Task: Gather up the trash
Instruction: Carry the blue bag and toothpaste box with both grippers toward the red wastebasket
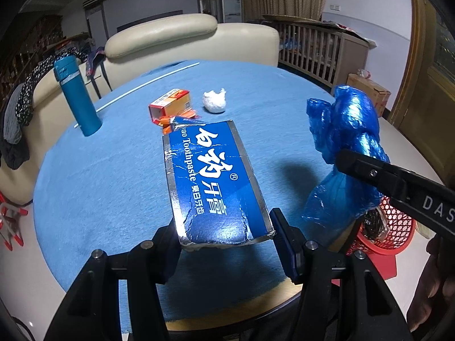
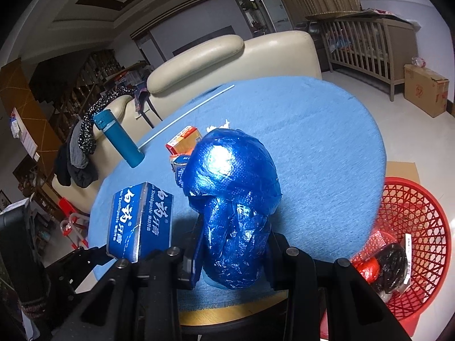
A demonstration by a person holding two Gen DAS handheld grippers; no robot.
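With both hands loaded above the near edge of the round blue table [image 1: 93, 176], the step in hand looks like carrying trash to the bin: the left gripper [image 1: 224, 241] pinches the near end of a toothpaste box [image 1: 210, 182], and the right gripper [image 2: 231, 258] squeezes a crumpled blue plastic bag [image 2: 233, 199]. Next, each load needs swinging over the red basket [image 2: 421, 227] beside the table's right edge, then letting go. Farther in, near the table's middle, an orange carton [image 1: 170, 105] and a white paper wad [image 1: 214, 101] wait.
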